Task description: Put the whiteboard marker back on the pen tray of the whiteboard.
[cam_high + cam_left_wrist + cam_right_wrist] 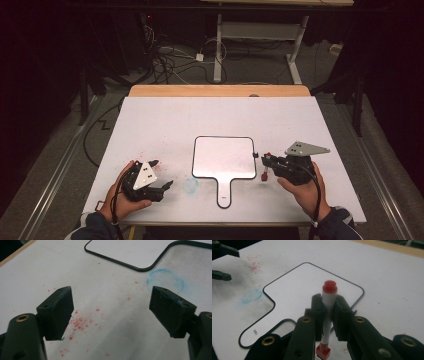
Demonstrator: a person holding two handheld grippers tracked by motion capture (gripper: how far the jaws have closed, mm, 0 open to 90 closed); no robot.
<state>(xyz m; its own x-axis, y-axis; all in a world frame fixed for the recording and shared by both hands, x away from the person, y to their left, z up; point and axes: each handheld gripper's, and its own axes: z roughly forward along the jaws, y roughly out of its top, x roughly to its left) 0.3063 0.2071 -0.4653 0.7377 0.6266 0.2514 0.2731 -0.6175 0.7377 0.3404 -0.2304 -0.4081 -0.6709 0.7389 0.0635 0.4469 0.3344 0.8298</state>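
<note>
A white marker (329, 312) with a red cap and red end sits in the black right tool (329, 315), over a white board (223, 156) edged in black. Red specks (80, 323) and a smudged blue ring (165, 281) mark the white surface (165, 120). The black left tool (112, 312) shows faint blue on its pads

White table (150, 120), red specks (78, 323), faint blue smudge (165, 281)

Glossy whiteboard (223, 156), matt plastic jaws
</note>
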